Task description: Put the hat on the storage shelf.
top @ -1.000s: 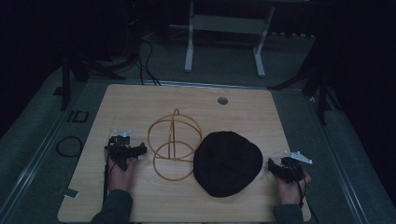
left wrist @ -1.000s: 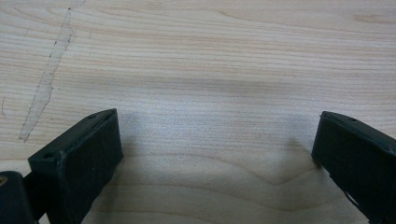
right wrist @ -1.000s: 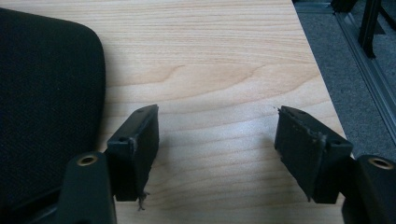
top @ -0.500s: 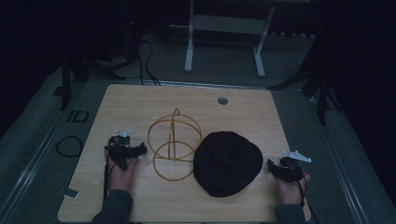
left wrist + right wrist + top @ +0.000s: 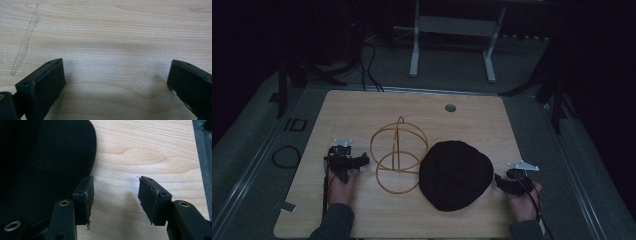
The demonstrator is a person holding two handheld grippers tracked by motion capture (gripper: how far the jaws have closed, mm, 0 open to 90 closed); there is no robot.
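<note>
Two items lie on the table (image 5: 362,110), neither yet handled; entries run from largest down.

Table: pale wood, with a small round port near its far edge at about 1 o'clock from centre.

Cap (image 5: 455,174): black fabric, lying flat at about 4 o'clock from the table's centre, its left rim touching or overlapping the frame's base ring. In the right gripper view the cap (image 5: 45,165) lies at 10 o'clock from the jaws, its edge beside and partly under one jaw, not between the two.

Frame (image 5: 398,154): thin tan hoops, one flat ring on the wood with upright loops rising from it, at about 7 o'clock from centre, between the left gripper and the cap. Nothing sits on it.

Right gripper (image 5: 502,181): at the cap's 3 o'clock, just beside its rim. Jaws have just been closing and stand partly apart over bare wood (image 5: 115,197); nothing is held.

Left gripper (image 5: 359,161): at the frame's 9 o'clock, near it but apart. Jaws spread wide over bare wood (image 5: 115,77); nothing is held.

Status, as judged: the work looks set to be seating the cap on the frame. Done: hands placed at either side. Left: gripping the cap's rim, lifting, settling it over the hoops. Barely begun.
</note>
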